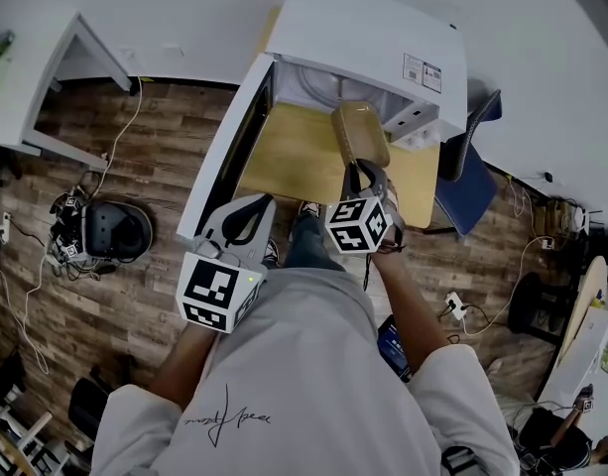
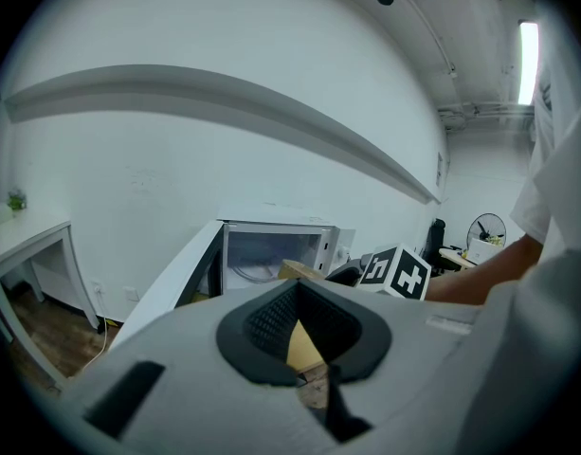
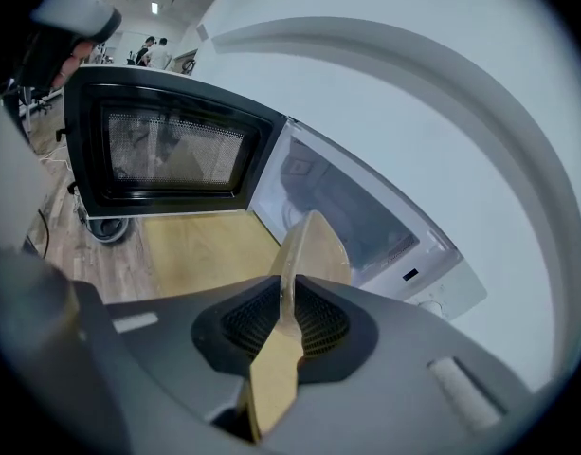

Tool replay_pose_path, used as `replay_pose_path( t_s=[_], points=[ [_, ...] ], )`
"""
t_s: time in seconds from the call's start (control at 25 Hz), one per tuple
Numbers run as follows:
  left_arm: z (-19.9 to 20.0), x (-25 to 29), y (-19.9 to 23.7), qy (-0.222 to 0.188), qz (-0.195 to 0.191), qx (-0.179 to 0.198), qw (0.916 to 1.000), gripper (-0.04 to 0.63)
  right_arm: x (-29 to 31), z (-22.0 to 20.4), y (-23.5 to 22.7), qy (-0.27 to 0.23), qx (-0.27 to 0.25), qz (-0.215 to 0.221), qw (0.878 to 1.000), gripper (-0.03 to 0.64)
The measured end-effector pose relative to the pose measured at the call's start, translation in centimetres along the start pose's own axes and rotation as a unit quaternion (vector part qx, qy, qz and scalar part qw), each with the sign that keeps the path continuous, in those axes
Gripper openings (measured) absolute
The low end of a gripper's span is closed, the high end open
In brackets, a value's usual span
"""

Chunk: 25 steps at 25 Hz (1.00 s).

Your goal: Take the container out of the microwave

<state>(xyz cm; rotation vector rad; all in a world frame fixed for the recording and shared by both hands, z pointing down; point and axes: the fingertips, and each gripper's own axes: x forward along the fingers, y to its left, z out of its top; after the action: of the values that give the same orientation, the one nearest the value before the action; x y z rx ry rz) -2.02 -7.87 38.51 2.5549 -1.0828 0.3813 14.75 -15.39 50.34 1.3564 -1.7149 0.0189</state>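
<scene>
The white microwave stands on a wooden table with its door swung open to the left. My right gripper is shut on the near rim of a tan container, which hangs over the table just in front of the microwave's opening. In the right gripper view the container stands edge-on between the pads of the right gripper, tilted, with the cavity behind it. My left gripper hovers near the door's lower edge, open and holding nothing; in its own view the left gripper shows table through its gap.
A blue chair stands right of the table. On the wooden floor to the left are a round dark device and loose cables. A white desk fills the far left. A power strip lies near my right arm.
</scene>
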Motion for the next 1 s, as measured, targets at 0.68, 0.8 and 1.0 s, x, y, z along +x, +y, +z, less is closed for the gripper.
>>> replay_pose_path(
  t_s=[0.68,0.8,1.0],
  points=[
    [-0.4,-0.8,0.3,-0.005,0.001,-0.013,0.9999,-0.003,-4.8,0.7,1.5,-0.03,0.082,0.042,0.995,0.06],
    [-0.7,-0.8,0.4,-0.004,-0.002,-0.02,0.9998,-0.003,-5.6,0.8,1.6,-0.037,0.101,0.047,0.993,0.06],
    [-0.7,-0.5,0.4,-0.003,-0.003,-0.026,0.9997,-0.003,-6.7,0.8,1.5,-0.045,0.13,0.061,0.989,0.06]
  ],
)
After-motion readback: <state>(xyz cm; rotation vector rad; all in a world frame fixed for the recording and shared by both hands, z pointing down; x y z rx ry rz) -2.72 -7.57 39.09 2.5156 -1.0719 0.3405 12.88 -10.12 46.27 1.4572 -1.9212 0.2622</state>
